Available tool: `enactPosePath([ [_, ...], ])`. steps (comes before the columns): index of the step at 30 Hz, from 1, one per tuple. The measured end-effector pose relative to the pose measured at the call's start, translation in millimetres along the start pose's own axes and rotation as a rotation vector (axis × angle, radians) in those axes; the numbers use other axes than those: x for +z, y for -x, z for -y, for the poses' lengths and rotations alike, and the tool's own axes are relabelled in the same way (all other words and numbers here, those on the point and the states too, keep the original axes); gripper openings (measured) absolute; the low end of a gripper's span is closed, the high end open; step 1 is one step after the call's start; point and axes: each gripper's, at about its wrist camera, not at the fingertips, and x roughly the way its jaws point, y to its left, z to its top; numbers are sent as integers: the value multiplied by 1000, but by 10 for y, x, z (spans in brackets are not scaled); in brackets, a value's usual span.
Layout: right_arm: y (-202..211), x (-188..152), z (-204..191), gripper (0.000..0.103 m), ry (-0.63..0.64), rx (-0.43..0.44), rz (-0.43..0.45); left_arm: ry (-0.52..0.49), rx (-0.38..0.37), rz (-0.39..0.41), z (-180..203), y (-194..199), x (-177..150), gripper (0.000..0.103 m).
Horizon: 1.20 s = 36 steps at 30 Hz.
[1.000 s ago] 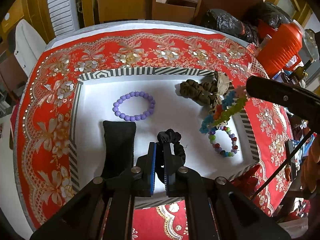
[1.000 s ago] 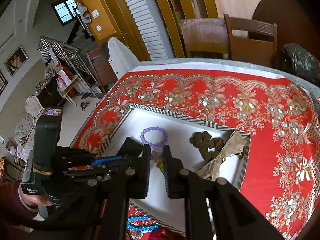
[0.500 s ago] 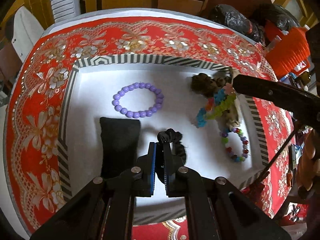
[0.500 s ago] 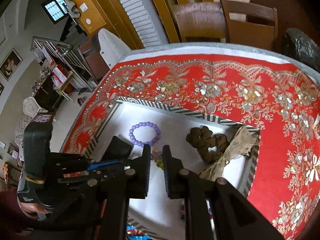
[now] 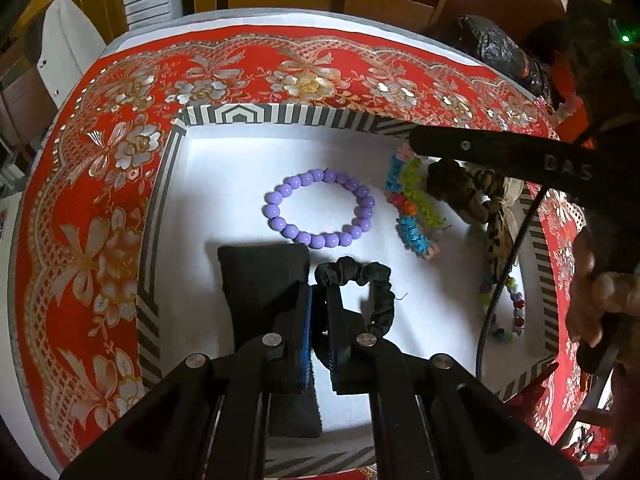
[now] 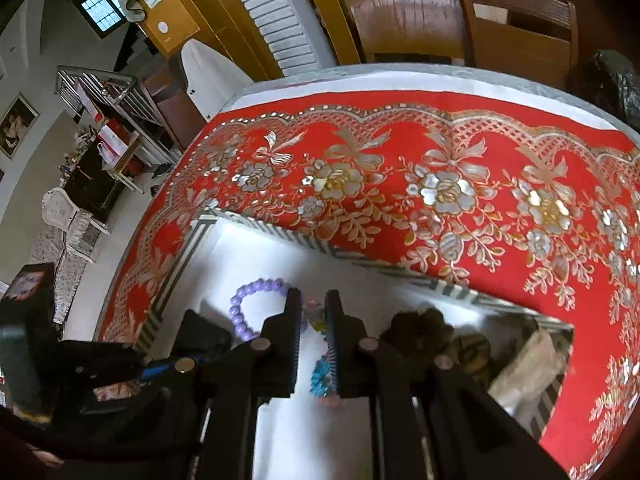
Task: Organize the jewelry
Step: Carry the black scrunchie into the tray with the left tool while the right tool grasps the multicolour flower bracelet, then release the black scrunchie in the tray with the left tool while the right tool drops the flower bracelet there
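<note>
My left claw is closed on a black fabric scrunchie, pinching its near-left part. The rest of the loop droops to the right over the white floor of a shallow tray. I judge the scrunchie light, soft and floppy. It should not slip, but it will sag and swing, so a pinch on the gathered band suits it.

My right claw is narrowed around a colourful knotted bracelet, whose blue and pale parts show between the fingers in the right wrist view. From the left view it hangs slack over the right half of the tray. It looks limp and light, and its fringe may snag.

A purple bead bracelet lies flat mid-tray, far from the scrunchie. It looks hard and smooth, so best taken across the beads. A black pouch lies just left of my left claw. An olive scrunchie and a mixed bead bracelet sit at the right. The tray rests on a red floral cloth covering the desk.
</note>
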Motion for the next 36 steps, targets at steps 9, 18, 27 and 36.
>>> enactPosePath([
  [9, -106, -21, 187, 15, -43, -56, -8, -34, 49, 6, 82, -38, 22, 3],
  [18, 46, -54, 234, 41, -81, -64, 31, -41, 61, 17, 126, 23, 25, 29],
  [27, 583, -324, 70, 43, -72, -61, 107, -13, 83, 93, 152, 324, -5, 29],
  [36, 1290, -789, -119, 56, -82, -57, 209, -29, 102, 161, 286, 711, -182, 29],
])
